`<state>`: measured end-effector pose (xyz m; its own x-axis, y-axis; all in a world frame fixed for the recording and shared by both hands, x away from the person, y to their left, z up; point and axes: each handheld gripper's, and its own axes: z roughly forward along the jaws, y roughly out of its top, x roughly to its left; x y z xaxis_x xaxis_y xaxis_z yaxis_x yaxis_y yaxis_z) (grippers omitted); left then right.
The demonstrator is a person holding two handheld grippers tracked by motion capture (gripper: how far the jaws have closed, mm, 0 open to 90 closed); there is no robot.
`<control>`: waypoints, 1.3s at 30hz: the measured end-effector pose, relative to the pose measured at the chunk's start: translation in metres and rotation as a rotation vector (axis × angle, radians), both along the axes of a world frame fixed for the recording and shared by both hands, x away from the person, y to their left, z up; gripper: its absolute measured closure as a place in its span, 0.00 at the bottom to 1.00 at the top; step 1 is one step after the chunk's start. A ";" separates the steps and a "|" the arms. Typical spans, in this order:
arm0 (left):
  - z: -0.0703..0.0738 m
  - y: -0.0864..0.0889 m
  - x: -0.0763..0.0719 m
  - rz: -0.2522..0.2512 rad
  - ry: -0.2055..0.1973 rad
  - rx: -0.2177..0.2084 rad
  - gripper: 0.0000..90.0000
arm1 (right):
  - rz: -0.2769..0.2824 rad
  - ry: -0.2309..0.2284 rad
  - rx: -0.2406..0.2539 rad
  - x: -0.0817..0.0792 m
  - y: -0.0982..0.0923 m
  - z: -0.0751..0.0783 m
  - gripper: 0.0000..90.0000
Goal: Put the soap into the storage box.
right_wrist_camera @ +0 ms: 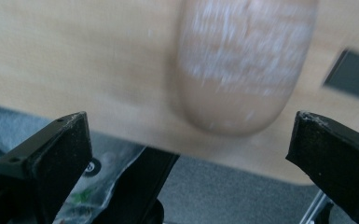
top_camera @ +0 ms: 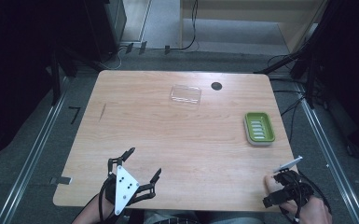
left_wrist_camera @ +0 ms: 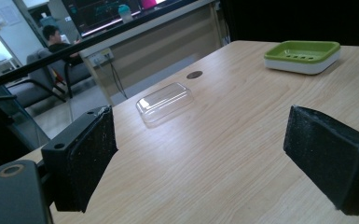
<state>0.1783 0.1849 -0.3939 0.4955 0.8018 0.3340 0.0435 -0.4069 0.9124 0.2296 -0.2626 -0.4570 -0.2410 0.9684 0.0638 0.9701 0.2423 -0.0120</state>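
- Here, sitting at the near left corner of the wooden table [top_camera: 186, 140]: the left gripper [top_camera: 143, 165], jaws standing wide apart with nothing between them.
- Lying well ahead of it, toward the far edge: a clear plastic lid [top_camera: 186, 94], flat on the wood, seen past the jaws in the left gripper view [left_wrist_camera: 164, 101].
- Resting just beyond the lid: a small dark round hole [top_camera: 216, 86] in the tabletop.
- Standing near the right edge, well apart from both grippers: a green soap dish [top_camera: 259, 127], upright, slotted inside; also showing at the far right in the left gripper view [left_wrist_camera: 303, 56].
- Hovering at the near right corner: the right gripper [top_camera: 279, 189], jaws spread wide and holding nothing.
- Looming blurred between those jaws in the right gripper view: a fingertip [right_wrist_camera: 245, 60] of the person's own hand, pressed against the table's edge.
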 end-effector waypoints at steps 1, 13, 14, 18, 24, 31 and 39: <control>0.000 -0.001 0.001 -0.004 0.000 0.002 0.11 | 0.002 0.000 -0.007 -0.002 0.000 -0.001 0.00; 0.001 -0.003 -0.001 -0.014 -0.008 0.005 0.11 | -0.002 -0.017 -0.042 -0.007 -0.004 -0.003 0.00; 0.001 -0.003 -0.001 -0.012 -0.009 0.004 0.11 | 0.002 -0.018 -0.044 -0.007 -0.003 -0.002 0.00; 0.000 -0.003 -0.001 -0.008 -0.006 0.006 0.11 | 0.006 -0.022 -0.044 -0.005 -0.003 -0.002 0.00; 0.001 -0.002 -0.002 -0.002 -0.004 -0.001 0.11 | 0.017 -0.034 -0.053 0.000 -0.002 -0.001 0.00; 0.001 -0.002 -0.002 -0.005 -0.002 0.003 0.11 | 0.020 -0.028 -0.062 0.007 -0.002 0.001 0.00; 0.000 -0.002 -0.001 -0.005 -0.002 0.007 0.11 | 0.025 -0.015 -0.059 0.018 -0.002 0.001 0.00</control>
